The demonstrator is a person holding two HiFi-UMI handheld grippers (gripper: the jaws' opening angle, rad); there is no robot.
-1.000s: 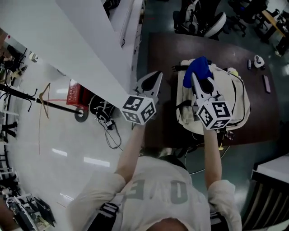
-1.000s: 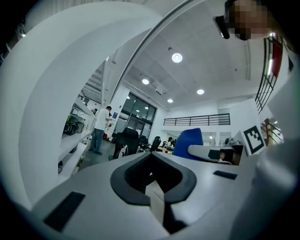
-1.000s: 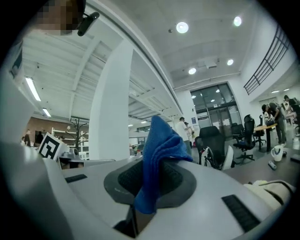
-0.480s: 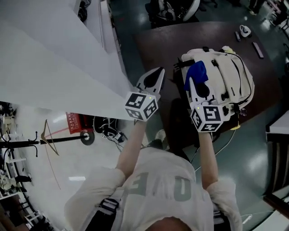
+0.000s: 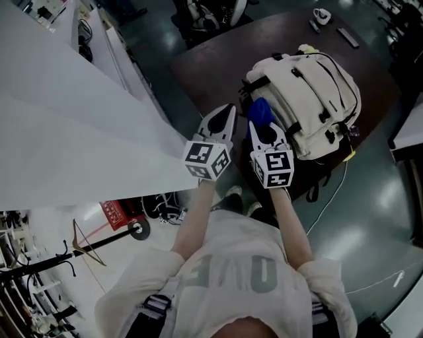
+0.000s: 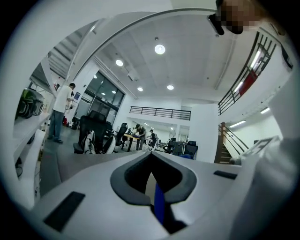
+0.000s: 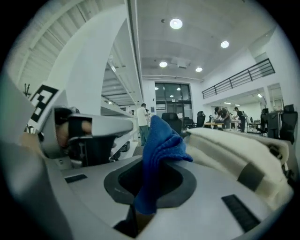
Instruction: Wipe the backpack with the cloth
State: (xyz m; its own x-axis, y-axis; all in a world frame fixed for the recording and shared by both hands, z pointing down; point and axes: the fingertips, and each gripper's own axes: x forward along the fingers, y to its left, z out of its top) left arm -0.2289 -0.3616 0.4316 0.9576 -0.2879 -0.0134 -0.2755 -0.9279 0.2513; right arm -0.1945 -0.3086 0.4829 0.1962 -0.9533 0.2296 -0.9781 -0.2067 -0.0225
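A cream backpack (image 5: 310, 92) lies flat on a dark brown table (image 5: 211, 59). My right gripper (image 5: 259, 124) is shut on a blue cloth (image 5: 261, 111), which sticks up from the jaws at the backpack's near left corner. I cannot tell if cloth and bag touch. In the right gripper view the cloth (image 7: 161, 143) stands bunched above the shut right gripper (image 7: 149, 174), with the backpack (image 7: 234, 145) just to its right. My left gripper (image 5: 228, 109) hangs shut and empty to the left of the right one, off the bag; its tips (image 6: 151, 157) point out into the room.
Small items (image 5: 322, 14) lie at the table's far edge. A wide white sloping panel (image 5: 66, 132) fills the left. Below are a red box (image 5: 121, 212), a coat stand (image 5: 86, 244) and a cable (image 5: 344, 191) on the floor. Office chairs (image 5: 205, 10) stand beyond the table.
The right gripper has carried the cloth from the top of the backpack back to its near left corner, closer to the left gripper. The head view has swung, so the bag sits further right.
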